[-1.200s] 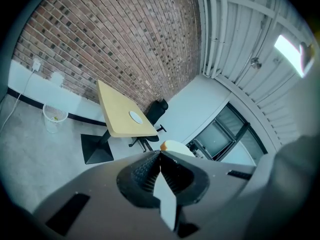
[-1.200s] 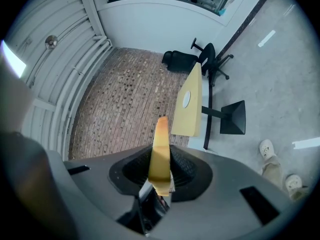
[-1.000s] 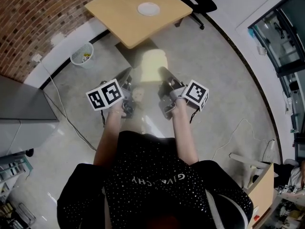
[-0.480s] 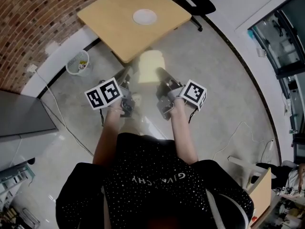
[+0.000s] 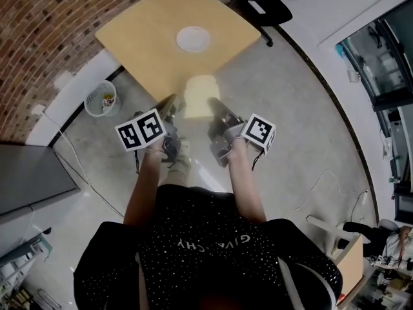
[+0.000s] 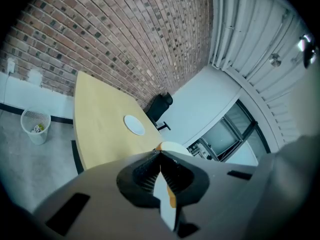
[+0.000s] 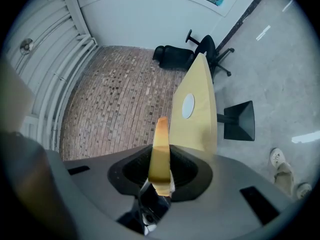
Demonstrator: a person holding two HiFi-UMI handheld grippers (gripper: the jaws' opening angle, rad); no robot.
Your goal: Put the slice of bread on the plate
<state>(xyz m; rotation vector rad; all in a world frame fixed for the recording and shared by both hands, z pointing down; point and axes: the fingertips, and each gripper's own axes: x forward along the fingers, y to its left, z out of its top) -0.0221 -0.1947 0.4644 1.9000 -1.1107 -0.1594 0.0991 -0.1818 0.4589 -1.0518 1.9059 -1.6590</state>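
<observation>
A pale slice of bread hangs in the air between both grippers, just short of the near corner of a wooden table. My left gripper is shut on its left edge, my right gripper on its right edge. In the left gripper view the bread shows edge-on between the closed jaws; in the right gripper view its browned crust stands up between the jaws. A round white plate lies on the table, ahead of the bread. The plate also shows in the left gripper view and the plate in the right.
A white mesh waste bin stands on the floor left of the table by the brick wall. A black office chair sits behind the table. Grey furniture is at the left. A shoe shows on the floor.
Both grippers have carried the bread forward toward the table; the table and plate now sit closer and lower in the head view. The grips have not altered.
</observation>
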